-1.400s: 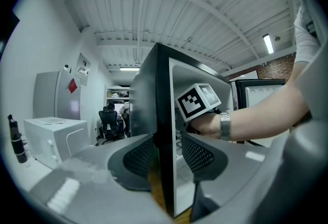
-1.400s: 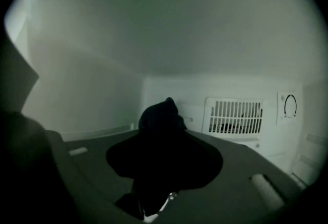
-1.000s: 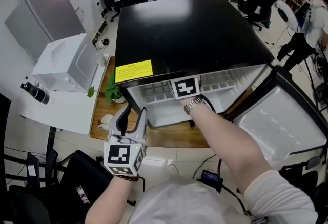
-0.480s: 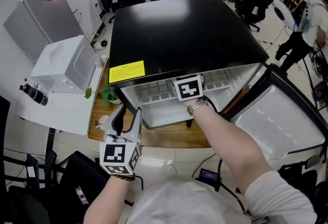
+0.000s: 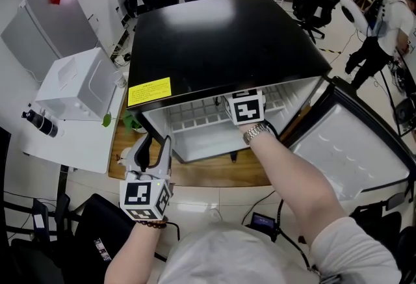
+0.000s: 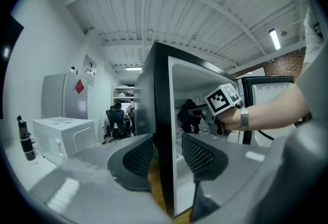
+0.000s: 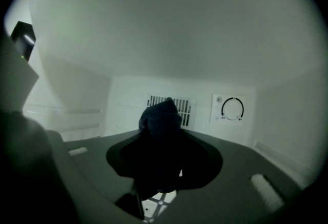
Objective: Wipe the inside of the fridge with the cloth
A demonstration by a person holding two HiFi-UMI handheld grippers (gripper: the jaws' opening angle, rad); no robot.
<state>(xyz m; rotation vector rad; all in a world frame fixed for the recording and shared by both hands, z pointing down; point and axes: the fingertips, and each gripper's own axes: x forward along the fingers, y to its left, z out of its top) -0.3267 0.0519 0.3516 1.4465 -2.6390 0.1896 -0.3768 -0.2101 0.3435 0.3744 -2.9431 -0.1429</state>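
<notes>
- Cloth [image 7: 160,115]: dark, bunched into a wad. It sits inside the fridge [image 5: 221,42], up in the cavity in front of the back wall. The vent [image 7: 171,105] is just behind it and the thermostat dial [image 7: 232,109] is off to its right in the right gripper view.
- I can't tell whether the cloth touches any wall, as no view shows a pressed face.
- Step in hand, as I judge it: you are wiping the interior. The door [image 5: 351,153] is swung open and your right arm reaches in over the white shelf [image 5: 195,117].
- Next move, as I judge it: press the wad flat against a wall or the shelf and sweep it across. Stay clear of the dial so it doesn't get turned.
- Right claw [image 7: 163,148]: narrow and clamped on the cloth. The wad fills the gap between the jaws and pokes out past the tips.
- Left claw [image 6: 166,148]: jaws partly apart and holding nothing. It waits outside the fridge at the front left corner.
- In the left gripper view the black front edge of the fridge lines up in the left claw's gap. White interior shows beside the right pad, so no squeeze is evident.
- Keep the left claw off that edge unless the fridge needs steadying.
</notes>
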